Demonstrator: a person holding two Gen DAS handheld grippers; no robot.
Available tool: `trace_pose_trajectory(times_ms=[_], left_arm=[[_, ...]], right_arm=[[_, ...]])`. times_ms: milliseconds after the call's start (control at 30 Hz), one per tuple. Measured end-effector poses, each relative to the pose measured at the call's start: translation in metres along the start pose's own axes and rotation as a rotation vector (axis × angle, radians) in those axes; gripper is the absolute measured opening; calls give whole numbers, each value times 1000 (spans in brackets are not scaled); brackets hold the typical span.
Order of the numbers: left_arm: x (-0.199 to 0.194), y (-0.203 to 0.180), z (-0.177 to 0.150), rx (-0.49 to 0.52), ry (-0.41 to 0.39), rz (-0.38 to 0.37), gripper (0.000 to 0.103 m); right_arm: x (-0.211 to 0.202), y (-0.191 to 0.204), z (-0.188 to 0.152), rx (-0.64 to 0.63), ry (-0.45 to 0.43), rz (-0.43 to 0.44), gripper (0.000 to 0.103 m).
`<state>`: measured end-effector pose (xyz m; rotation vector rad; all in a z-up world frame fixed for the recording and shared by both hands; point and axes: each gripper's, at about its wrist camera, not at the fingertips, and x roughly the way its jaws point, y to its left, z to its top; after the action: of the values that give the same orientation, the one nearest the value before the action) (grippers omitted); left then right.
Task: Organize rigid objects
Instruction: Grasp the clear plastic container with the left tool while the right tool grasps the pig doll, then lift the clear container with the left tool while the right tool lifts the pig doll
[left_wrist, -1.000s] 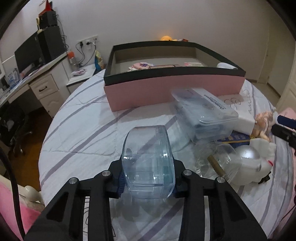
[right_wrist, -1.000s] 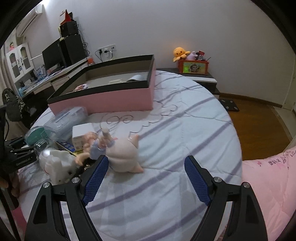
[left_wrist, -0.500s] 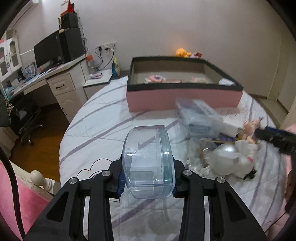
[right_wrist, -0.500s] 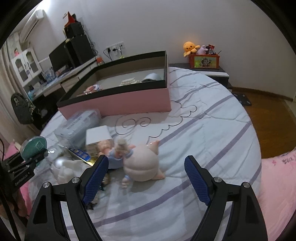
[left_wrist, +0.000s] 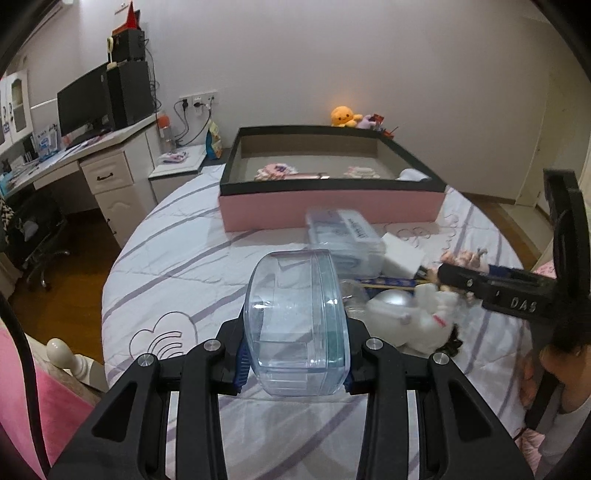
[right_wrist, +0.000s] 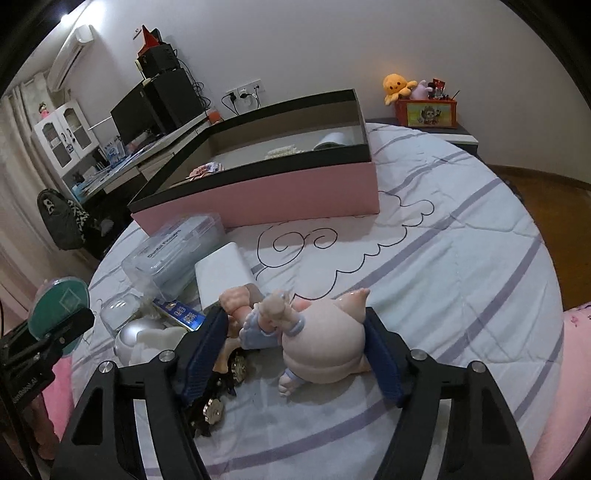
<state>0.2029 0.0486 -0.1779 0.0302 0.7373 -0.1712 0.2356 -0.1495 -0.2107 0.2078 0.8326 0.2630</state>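
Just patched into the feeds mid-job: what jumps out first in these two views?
The left tool is shut on a clear tub, held up over the bed. The right tool is open, its fingers on either side of a pink doll lying on the bed by a heap of clutter. Behind it all sits a big pink box, open on top, a few things already inside.

glossy clear plastic container (left_wrist: 297, 326); smooth matt doll (right_wrist: 317, 338).
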Motion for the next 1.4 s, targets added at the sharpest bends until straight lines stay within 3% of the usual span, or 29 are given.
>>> trace_pose_trajectory(times_ms=[67, 133, 267, 467, 500, 600, 767, 833, 967, 1033, 1167, 1267, 1300, 1333, 1400], left_arm=[[-5, -6, 1, 6, -13, 0, 37], [-10, -11, 2, 6, -29, 0, 37], [-17, -25, 4, 26, -57, -10, 37], [-17, -28, -1, 19, -40, -20, 37], [-17, -27, -2, 18, -38, -19, 37], [-16, -26, -2, 14, -33, -15, 37], [-12, -27, 0, 7, -30, -14, 37], [-13, -28, 1, 7, -34, -12, 37], [-18, -29, 3, -2, -51, -13, 37], [-24, -31, 5, 0, -68, -10, 37], [-40, -36, 14, -2, -124, -10, 37], [-51, -40, 19, -4, -157, -13, 37], [-52, -41, 20, -3, -165, -14, 37], [-57, -42, 22, -3, -179, -13, 37], [-60, -44, 23, 7, -185, -20, 37]], right_arm=[[-5, 0, -3, 1, -15, -5, 72], [-13, 0, -5, -7, -43, -31, 63], [-29, 5, -9, -42, -93, -84, 63], [-19, -4, -16, -15, -24, -62, 64], [-20, -6, -16, -2, -37, -52, 65], [-22, -10, -13, 51, -56, -20, 84], [-5, -6, -8, 43, -32, -60, 84], [-1, -4, -8, 34, -25, -72, 69], [-8, 1, -10, -2, -46, -86, 68], [-16, 4, -12, -15, -76, -94, 59], [-42, 20, -9, -70, -149, -123, 57], [-60, 34, -5, -114, -205, -116, 46], [-65, 36, -5, -122, -217, -106, 30], [-70, 39, -4, -131, -231, -103, 23], [-79, 46, 0, -157, -256, -104, 23]])
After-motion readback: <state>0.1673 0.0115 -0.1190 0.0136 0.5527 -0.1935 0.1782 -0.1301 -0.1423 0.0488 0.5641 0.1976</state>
